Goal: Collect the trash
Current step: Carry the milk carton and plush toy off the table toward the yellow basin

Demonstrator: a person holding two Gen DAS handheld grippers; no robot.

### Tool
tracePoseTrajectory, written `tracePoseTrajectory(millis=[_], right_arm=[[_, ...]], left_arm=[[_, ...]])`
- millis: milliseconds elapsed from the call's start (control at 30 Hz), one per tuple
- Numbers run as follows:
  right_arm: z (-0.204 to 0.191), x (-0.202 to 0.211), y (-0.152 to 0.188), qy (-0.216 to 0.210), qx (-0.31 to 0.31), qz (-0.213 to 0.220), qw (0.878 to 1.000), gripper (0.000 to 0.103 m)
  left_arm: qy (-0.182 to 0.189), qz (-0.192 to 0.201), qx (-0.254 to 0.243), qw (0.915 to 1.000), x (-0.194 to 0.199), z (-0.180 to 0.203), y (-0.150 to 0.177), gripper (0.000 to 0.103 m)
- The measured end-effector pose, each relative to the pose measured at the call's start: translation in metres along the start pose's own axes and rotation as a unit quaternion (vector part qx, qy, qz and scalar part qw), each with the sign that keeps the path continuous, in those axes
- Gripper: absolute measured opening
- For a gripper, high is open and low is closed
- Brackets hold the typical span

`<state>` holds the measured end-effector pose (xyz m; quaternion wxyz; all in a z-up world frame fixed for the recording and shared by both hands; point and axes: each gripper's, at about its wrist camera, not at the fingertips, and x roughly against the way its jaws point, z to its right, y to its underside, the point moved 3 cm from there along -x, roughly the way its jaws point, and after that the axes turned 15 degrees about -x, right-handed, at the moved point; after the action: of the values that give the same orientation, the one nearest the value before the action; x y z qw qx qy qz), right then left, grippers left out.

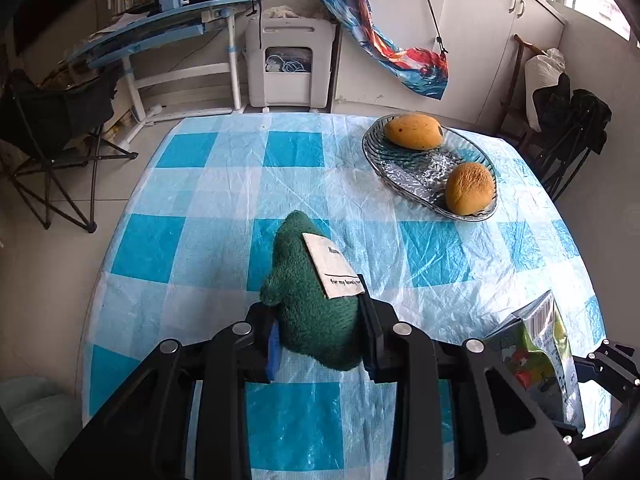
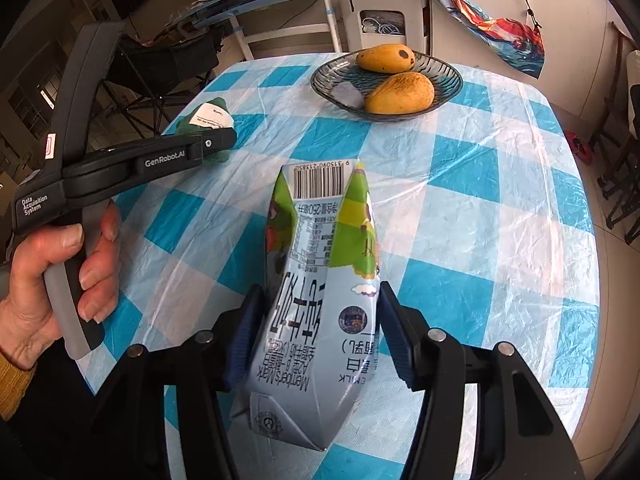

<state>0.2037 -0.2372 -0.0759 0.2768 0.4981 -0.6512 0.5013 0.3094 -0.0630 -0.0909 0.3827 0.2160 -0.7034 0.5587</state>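
Observation:
A green plush cloth piece (image 1: 316, 312) with a white printed label lies on the blue-and-white checked tablecloth (image 1: 224, 184). My left gripper (image 1: 320, 340) is shut on it, a pad pressing each side. The same plush (image 2: 212, 120) shows at the far left of the right wrist view, under the left gripper's black body (image 2: 168, 156) held by a hand (image 2: 60, 280). My right gripper (image 2: 320, 332) is shut on a crumpled milk carton (image 2: 320, 280), squeezed between the blue pads above the table. That carton (image 1: 540, 352) appears at the lower right of the left wrist view.
A glass dish (image 1: 380, 160) holding two mangoes (image 1: 414, 132) sits at the far right of the table; in the right wrist view the dish (image 2: 448, 80) stands at the back. Beyond the table are a folding chair (image 1: 52, 128), a desk (image 1: 160, 28) and white cabinets (image 1: 500, 40).

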Motion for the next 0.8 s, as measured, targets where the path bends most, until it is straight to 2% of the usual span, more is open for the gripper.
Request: tracePoseTrajectory(millis=[100, 267, 433, 633, 800], right_arm=[[-0.001, 0.01, 0.001, -0.026, -0.024, 0.01, 0.999, 0.055], [-0.007, 0.027, 0.008, -0.072, -0.053, 0.024, 0.996, 0.055], [-0.008, 0.057, 0.025, -0.143, -0.099, 0.051, 0.983, 0.055], [-0.019, 0.092, 0.056, -0.209, -0.124, 0.093, 0.966, 0.055], [-0.033, 0.097, 0.085, -0.227, -0.125, 0.096, 0.961, 0.055]], left_arm=[[0.001, 0.033, -0.009, 0.9994, 0.043, 0.001, 0.01, 0.03], [0.006, 0.068, 0.012, 0.9976, 0.108, -0.003, 0.043, 0.03], [-0.012, 0.091, 0.006, 0.9958, 0.161, 0.0, 0.081, 0.03], [-0.034, 0.114, 0.007, 0.9929, 0.212, 0.008, 0.126, 0.03], [-0.047, 0.13, 0.003, 0.9904, 0.245, 0.011, 0.155, 0.03]])
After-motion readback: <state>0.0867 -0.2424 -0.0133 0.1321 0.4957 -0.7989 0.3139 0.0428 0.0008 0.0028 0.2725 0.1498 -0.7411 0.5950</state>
